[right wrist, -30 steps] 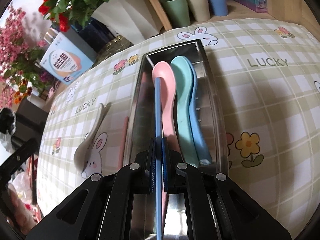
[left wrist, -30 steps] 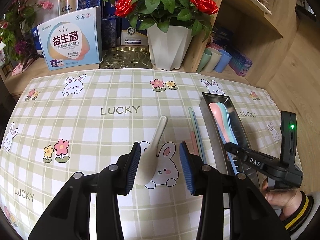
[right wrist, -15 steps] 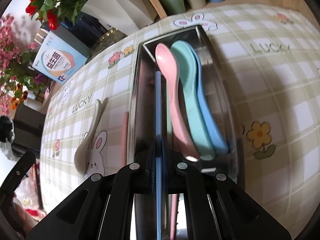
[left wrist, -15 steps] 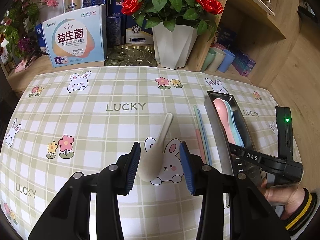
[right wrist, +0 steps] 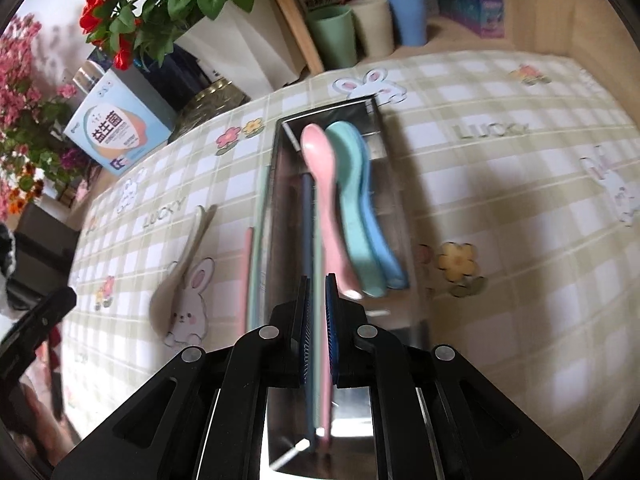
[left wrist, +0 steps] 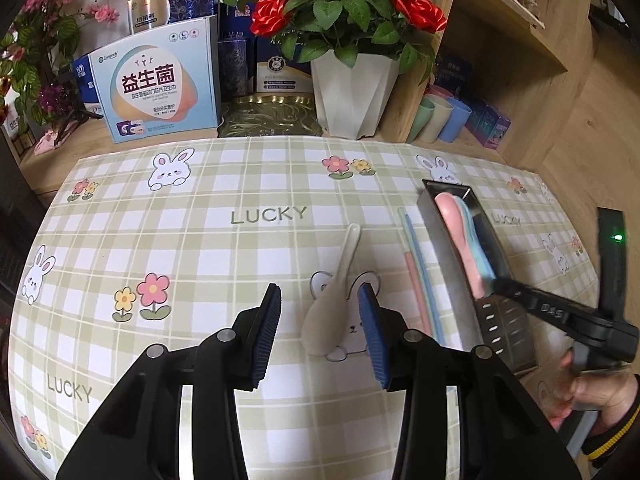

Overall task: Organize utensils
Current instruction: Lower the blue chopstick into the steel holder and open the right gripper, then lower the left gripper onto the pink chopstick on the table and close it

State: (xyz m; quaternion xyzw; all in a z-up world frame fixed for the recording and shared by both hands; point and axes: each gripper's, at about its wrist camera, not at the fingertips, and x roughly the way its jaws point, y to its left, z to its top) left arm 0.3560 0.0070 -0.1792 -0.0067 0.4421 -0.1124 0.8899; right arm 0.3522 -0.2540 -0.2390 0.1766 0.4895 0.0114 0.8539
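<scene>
Checked tablecloth (left wrist: 200,240) fills both frames; steel tray (right wrist: 394,200) centre of right view holds pink spoon (right wrist: 320,168), teal and blue spoons; left gripper (left wrist: 318,332) jaws apart over cream spoon (left wrist: 332,292) lower centre; right gripper (right wrist: 317,320) slightly apart around chopsticks (right wrist: 316,280) above tray

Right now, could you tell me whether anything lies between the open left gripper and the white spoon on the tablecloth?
Nothing visible does. The white spoon lies bare on the tablecloth, its bowl close by the right finger of the open left gripper; the chopsticks lie off to its right.
</scene>
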